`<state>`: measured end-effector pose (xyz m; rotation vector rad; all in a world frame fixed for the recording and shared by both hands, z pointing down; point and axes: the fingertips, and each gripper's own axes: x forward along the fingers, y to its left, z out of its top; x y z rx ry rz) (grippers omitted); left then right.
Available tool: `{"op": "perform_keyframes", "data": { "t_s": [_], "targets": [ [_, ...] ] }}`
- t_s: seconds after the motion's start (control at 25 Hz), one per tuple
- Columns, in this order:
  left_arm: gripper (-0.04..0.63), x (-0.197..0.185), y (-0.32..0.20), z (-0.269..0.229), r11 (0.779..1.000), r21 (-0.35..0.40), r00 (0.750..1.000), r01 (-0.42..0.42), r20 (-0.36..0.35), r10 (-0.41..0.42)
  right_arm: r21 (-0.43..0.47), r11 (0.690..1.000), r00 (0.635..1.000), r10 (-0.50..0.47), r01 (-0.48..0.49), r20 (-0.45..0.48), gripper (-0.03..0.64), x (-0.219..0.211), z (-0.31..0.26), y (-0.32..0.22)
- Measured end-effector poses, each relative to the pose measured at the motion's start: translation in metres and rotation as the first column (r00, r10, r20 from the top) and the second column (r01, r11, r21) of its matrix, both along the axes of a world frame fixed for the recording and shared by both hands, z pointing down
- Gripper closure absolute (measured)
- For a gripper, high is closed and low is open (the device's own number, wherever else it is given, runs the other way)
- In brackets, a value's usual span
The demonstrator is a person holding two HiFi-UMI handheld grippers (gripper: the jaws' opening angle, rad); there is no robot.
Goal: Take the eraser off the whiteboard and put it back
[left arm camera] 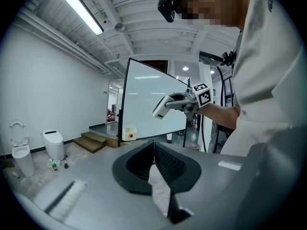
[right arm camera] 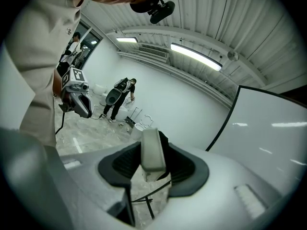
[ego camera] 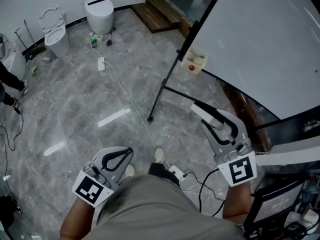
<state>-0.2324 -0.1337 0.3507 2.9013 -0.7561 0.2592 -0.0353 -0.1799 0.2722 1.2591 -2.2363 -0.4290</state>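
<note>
A white eraser (ego camera: 202, 112) sticks out of my right gripper (ego camera: 211, 120), whose jaws are shut on it in the air, clear of the whiteboard (ego camera: 260, 44). In the right gripper view the eraser (right arm camera: 152, 161) stands upright between the dark pads, with the whiteboard (right arm camera: 268, 133) off to the right. My left gripper (ego camera: 125, 153) hangs low at the left, shut with nothing in it. Its own view shows the left gripper's tips (left arm camera: 154, 146) touching, with the eraser (left arm camera: 163, 107) held up in front of the whiteboard (left arm camera: 153, 99).
The whiteboard stands on a black easel leg (ego camera: 165, 89) with a small white box with a red dot (ego camera: 194, 61) at its foot. Two toilets (ego camera: 55, 34) stand at the far left. Wooden steps (ego camera: 157, 11), a floor cable (ego camera: 125, 99), and a bent-over person (right arm camera: 117, 97) are also nearby.
</note>
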Motion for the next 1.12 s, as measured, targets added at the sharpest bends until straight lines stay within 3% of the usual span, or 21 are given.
{"op": "perform_keyframes", "data": {
  "t_s": [0.28,0.56,1.12],
  "targets": [
    [0.583,0.003,-0.002,0.002,1.0,-0.01,1.0,-0.015,-0.011,0.015,-0.019,1.0,1.0,0.015,-0.015,-0.013,0.453,0.015,0.008,-0.009],
    [0.584,0.01,-0.003,0.005,1.0,-0.002,1.0,0.024,-0.019,-0.024,-0.005,1.0,1.0,-0.007,0.007,-0.021,0.453,0.039,0.015,-0.042],
    [0.583,0.091,-0.073,-0.004,0.986,-0.024,0.986,0.167,0.024,-0.166,-0.047,0.993,0.993,-0.114,0.113,-0.031,0.453,0.136,0.037,-0.189]
  ]
}}
